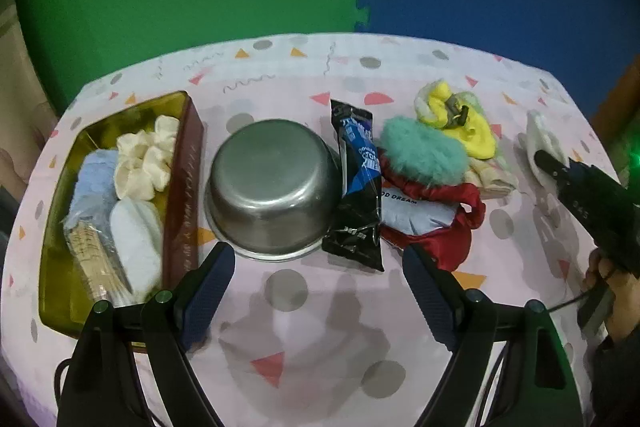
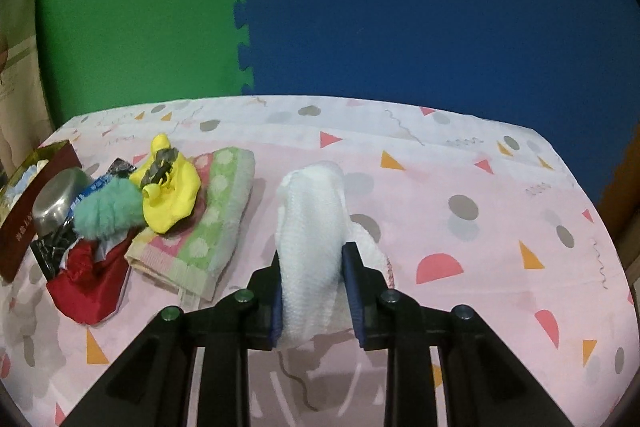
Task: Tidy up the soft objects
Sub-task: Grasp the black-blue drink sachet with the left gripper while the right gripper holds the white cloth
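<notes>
Pinching a white cloth (image 2: 310, 247) between its two pads, the right gripper (image 2: 312, 297) has the thing clenched near the right side of the table (image 2: 500, 227), well apart from the tin box (image 1: 184, 187) sitting at the far left. The cloth bulges up above the pads and its lower end hangs out below them, so the grip looks like it's on a fold rather than the whole bundle.

The left gripper (image 1: 316, 291) is spread wide with nothing in it, hovering over bare tablecloth just in front of an upturned steel bowl (image 1: 272, 187). Between the cloth and the box there's a pile: a yellow item (image 2: 172, 195) on a striped towel (image 2: 204, 227), a teal fluffy thing (image 2: 110, 213), a red satin piece (image 2: 86, 287), plus a dark plastic packet (image 1: 356, 187). The box already holds a cream scrunchie (image 1: 146, 155), some blue and white soft bits and what looks like a straw-coloured item.

My guess is the cloth heads to the box next — and that's where it could go wrong. A trailing end could drag across the pile or snag the yellow item and pull stuff along. The loose fold might also slip out mid-carry, and the box looks pretty full — it may flop over the rim.
</notes>
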